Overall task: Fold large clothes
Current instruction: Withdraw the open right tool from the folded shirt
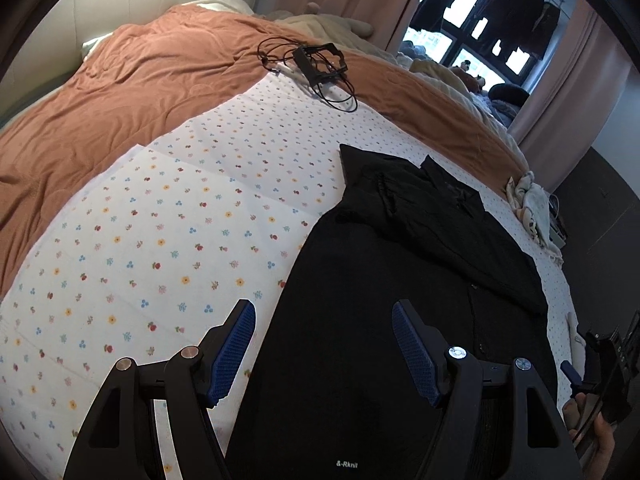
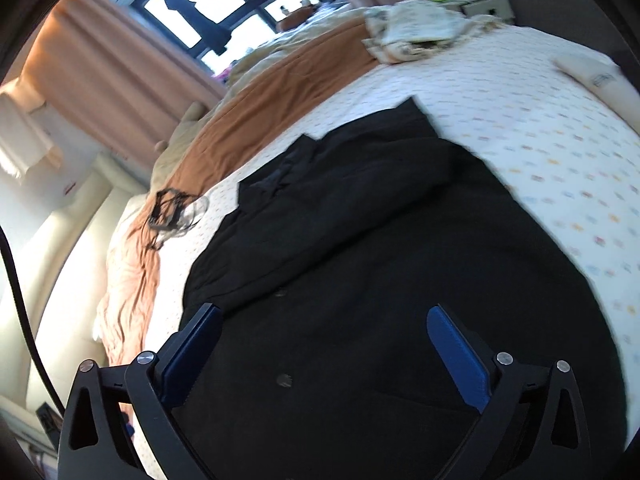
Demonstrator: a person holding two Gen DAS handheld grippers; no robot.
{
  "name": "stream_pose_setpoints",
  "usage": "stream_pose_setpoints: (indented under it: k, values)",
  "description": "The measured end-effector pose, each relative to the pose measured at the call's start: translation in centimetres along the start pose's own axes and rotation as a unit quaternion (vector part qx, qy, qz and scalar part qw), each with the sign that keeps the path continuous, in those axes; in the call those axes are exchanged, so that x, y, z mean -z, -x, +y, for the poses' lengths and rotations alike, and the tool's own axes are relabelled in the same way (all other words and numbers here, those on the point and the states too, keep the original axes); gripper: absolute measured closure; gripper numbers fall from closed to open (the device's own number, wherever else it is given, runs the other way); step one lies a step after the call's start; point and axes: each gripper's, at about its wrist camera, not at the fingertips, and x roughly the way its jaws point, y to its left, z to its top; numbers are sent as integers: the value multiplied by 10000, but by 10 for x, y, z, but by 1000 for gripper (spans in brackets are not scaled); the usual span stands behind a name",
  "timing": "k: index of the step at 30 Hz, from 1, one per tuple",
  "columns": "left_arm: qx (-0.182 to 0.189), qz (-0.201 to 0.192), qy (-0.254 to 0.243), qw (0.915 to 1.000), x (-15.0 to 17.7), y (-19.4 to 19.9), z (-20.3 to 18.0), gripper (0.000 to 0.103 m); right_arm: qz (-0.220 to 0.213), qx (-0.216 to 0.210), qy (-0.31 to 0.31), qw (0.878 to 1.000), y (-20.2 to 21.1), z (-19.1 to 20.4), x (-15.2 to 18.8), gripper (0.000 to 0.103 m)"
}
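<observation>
A large black coat (image 1: 404, 264) lies spread on the flower-print sheet (image 1: 168, 240), its sleeves folded over the body. It fills the middle of the right wrist view (image 2: 384, 264), where buttons show. My left gripper (image 1: 324, 312) is open and empty, hovering over the coat's near left edge. My right gripper (image 2: 324, 316) is open and empty above the coat's lower front. The right gripper also shows at the far right of the left wrist view (image 1: 600, 364), held by a hand.
An orange-brown duvet (image 1: 132, 80) covers the far side of the bed. A black frame with cables (image 1: 320, 64) lies on it. A bundle of pale cloth (image 1: 528, 204) sits at the bed's right edge. Curtains and a window stand behind.
</observation>
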Motion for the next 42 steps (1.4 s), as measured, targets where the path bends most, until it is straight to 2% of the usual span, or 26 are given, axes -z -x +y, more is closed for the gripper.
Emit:
stream_pose_setpoints:
  k: [9, 14, 17, 21, 25, 27, 30, 33, 34, 37, 40, 42]
  values:
    - [-13, 129, 102, 9999, 36, 43, 17, 31, -104, 238, -354, 9990, 50, -55, 15, 0]
    - [3, 117, 238, 9996, 51, 69, 31, 31, -46, 303, -227, 9993, 76, -70, 34, 0]
    - [53, 101, 231, 9997, 62, 82, 35, 31, 16, 259, -98, 9996, 92, -78, 44, 0]
    - [108, 114, 215, 9996, 78, 94, 42, 31, 183, -4, 131, 9997, 111, -88, 55, 0]
    - [233, 77, 225, 9994, 93, 102, 48, 31, 153, -138, 206, 9996, 131, -105, 62, 0]
    - [270, 68, 274, 9992, 100, 104, 52, 33, 108, -202, 134, 9996, 138, -114, 65, 0]
    - [348, 217, 376, 9985, 113, 99, 58, 44, 162, -189, -7, 9997, 144, -132, 70, 2]
    - [354, 335, 441, 9978, 126, 93, 67, 48, 268, -173, -119, 9994, 145, -152, 76, 9]
    - [348, 376, 491, 9975, 130, 90, 70, 48, 359, -189, -145, 9991, 144, -159, 79, 16]
    - [361, 486, 632, 9962, 137, 82, 80, 49, 574, -237, -203, 9979, 139, -175, 85, 19]
    - [422, 642, 870, 9932, 144, 71, 94, 52, 835, -586, -314, 9943, 131, -190, 94, 27]
    - [505, 700, 1008, 9912, 146, 65, 101, 52, 951, -783, -369, 9917, 126, -196, 100, 27]
